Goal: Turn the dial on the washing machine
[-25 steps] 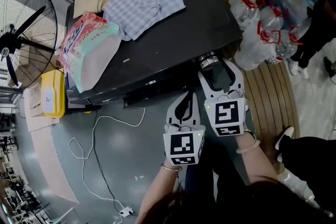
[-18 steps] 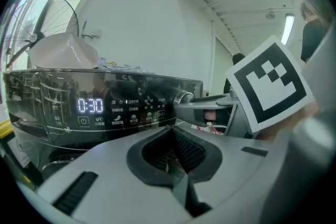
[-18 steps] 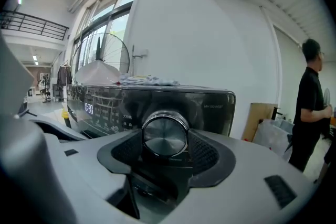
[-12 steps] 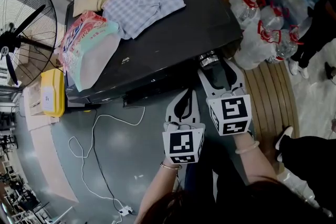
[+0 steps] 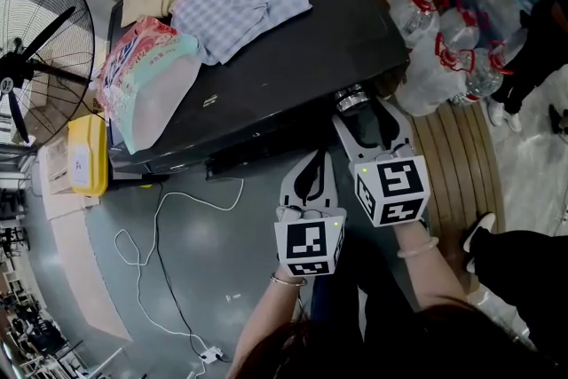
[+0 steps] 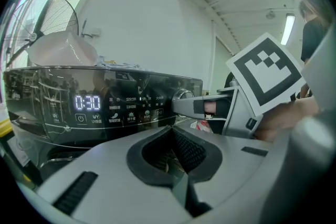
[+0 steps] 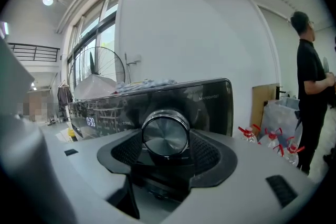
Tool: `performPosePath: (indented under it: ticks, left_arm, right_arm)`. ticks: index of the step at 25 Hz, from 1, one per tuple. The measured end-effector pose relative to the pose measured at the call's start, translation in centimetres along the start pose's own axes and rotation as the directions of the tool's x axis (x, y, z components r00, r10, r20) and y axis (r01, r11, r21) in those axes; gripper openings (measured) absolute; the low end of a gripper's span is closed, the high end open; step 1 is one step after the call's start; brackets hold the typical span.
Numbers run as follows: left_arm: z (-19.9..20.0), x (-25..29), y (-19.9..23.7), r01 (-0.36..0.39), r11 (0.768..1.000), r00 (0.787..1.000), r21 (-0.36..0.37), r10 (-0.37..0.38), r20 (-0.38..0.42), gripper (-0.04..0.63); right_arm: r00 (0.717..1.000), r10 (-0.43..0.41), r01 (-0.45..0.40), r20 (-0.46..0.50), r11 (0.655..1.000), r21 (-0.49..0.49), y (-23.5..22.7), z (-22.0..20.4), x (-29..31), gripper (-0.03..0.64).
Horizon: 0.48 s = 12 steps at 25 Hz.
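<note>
The black washing machine (image 5: 293, 58) stands in front of me. Its silver dial (image 5: 352, 99) is at the right end of the front panel. My right gripper (image 5: 357, 108) is shut on the dial, which fills the space between the jaws in the right gripper view (image 7: 166, 135). My left gripper (image 5: 309, 166) hangs lower and left of it, shut and holding nothing (image 6: 171, 129). In the left gripper view the lit panel reads 0:30 (image 6: 87, 103), and the dial (image 6: 182, 95) sits behind a right finger (image 6: 195, 107).
Clothes (image 5: 240, 0) and a detergent bag (image 5: 146, 80) lie on the machine's lid. A fan (image 5: 35, 49) and yellow container (image 5: 82, 157) stand left. A white cable (image 5: 169, 217) runs over the floor. Bagged bottles (image 5: 444, 49) sit right, beside a person (image 7: 312, 97).
The right gripper's marker cube has tilted and shifted slightly right while the jaws stay on the dial. The left gripper has hardly moved.
</note>
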<state>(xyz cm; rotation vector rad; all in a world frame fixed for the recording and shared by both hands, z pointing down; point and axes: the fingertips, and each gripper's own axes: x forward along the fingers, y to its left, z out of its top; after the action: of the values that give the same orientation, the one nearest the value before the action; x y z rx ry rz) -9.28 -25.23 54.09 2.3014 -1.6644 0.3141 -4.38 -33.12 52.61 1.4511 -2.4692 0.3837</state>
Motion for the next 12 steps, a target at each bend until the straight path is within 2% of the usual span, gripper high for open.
performPosePath:
  ticks: [6,12]
  left_arm:
    - [-0.24,0.04,-0.03,-0.009,1.000,1.000,-0.007,0.009,-0.003,0.014]
    - [-0.60,0.03,0.25,-0.025,0.999,1.000,-0.026,0.025,-0.008,0.014]
  right_arm:
    - [1.000,-0.007,0.003,-0.029,0.986,-0.165,0.61,0.17,0.10,0.313]
    - [0.999,-0.024,0.018,-0.031,0.982,-0.190,0.50,0.09,0.12,0.296]
